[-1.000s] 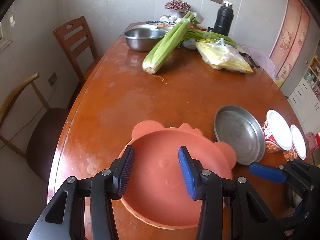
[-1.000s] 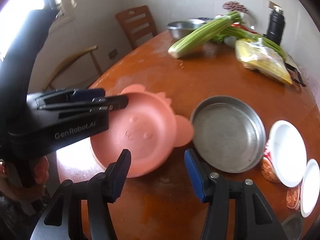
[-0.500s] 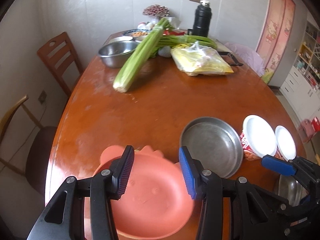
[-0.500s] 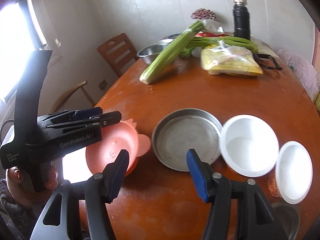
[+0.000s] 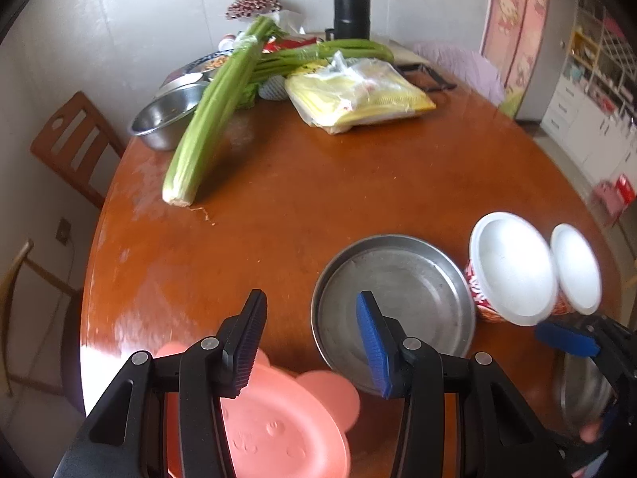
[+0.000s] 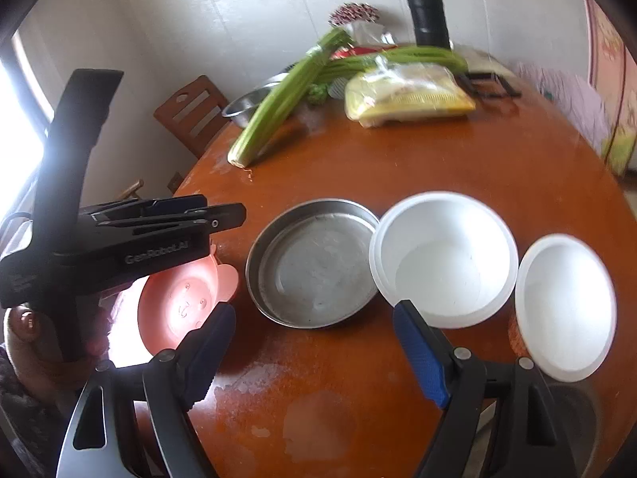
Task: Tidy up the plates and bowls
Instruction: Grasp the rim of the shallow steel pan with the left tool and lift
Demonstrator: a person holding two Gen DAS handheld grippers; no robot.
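A pink bear-shaped plate (image 5: 286, 430) lies on the brown table (image 5: 278, 207) near its front edge, one ear close to a round steel plate (image 5: 398, 298). My left gripper (image 5: 312, 342) hovers above the table between these two, open, with nothing between its fingers. To the right stand a large white bowl (image 6: 442, 255) and a smaller white bowl (image 6: 565, 302), both red-printed outside. My right gripper (image 6: 314, 348) hangs in front of the steel plate (image 6: 314, 271); its jaws are opening and only bare table shows between them. Another steel dish (image 6: 573, 418) lies partly hidden under its right finger.
At the far end lie a celery bunch (image 5: 215, 119), a steel mixing bowl (image 5: 163, 119), a yellow plastic bag (image 5: 358, 95) and a black flask (image 5: 352, 4). A wooden chair (image 5: 67, 143) stands at the left. A person's hand (image 6: 36, 350) holds the left gripper.
Both grippers have moved right across the table, so the pink plate has slid to the lower left of both views. The right gripper's jaws have spread much wider.
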